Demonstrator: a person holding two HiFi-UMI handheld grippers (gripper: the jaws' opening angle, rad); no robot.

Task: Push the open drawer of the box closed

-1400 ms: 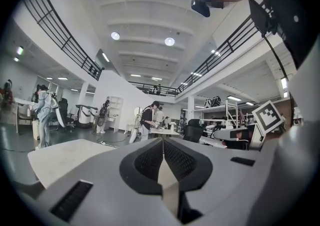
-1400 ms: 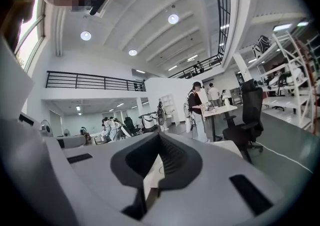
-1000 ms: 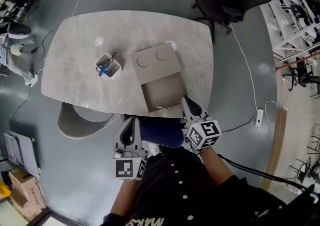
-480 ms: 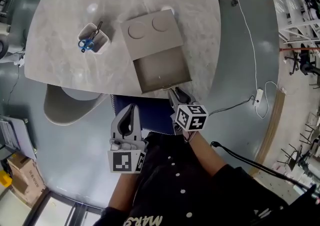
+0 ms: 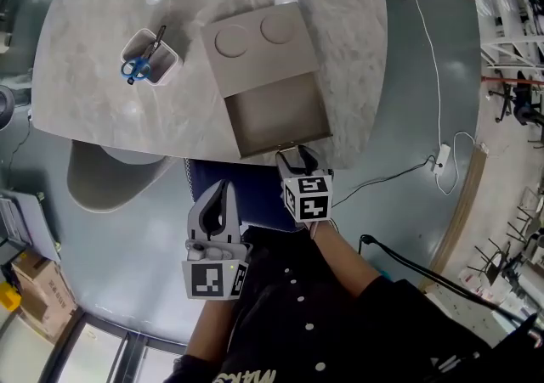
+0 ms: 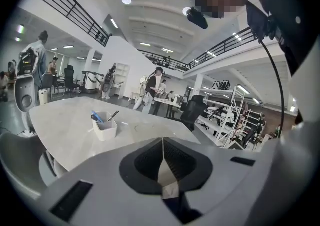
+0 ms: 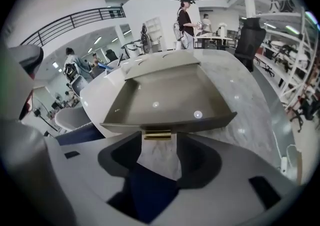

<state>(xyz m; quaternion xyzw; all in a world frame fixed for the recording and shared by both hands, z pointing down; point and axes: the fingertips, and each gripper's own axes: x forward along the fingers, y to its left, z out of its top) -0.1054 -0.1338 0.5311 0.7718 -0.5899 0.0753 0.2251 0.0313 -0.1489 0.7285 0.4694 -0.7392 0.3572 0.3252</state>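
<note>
Drawer [image 5: 276,122] of a flat, matte taupe box [image 5: 259,46] is standing pulled out toward the person, at the near edge of a rounded, pale marble-patterned table [image 5: 93,42]. Two shallow round discs are marking the box's smooth lid. The right gripper [image 7: 157,145] is hovering just in front of the drawer's front panel. Its dark jaws are opening, with the small rectangular brass handle [image 7: 157,134] sitting in the gap at their tips and neither pad pressing on it. The left gripper [image 6: 163,160] is hanging lower and well apart from the box, its black ridged jaws meeting in a thin seam with nothing between them. Farther along the tabletop, a white square cup [image 5: 150,59] is holding blue-handled scissors [image 5: 132,70]. A navy chair seat [image 5: 255,203] is showing below the table edge.
</note>
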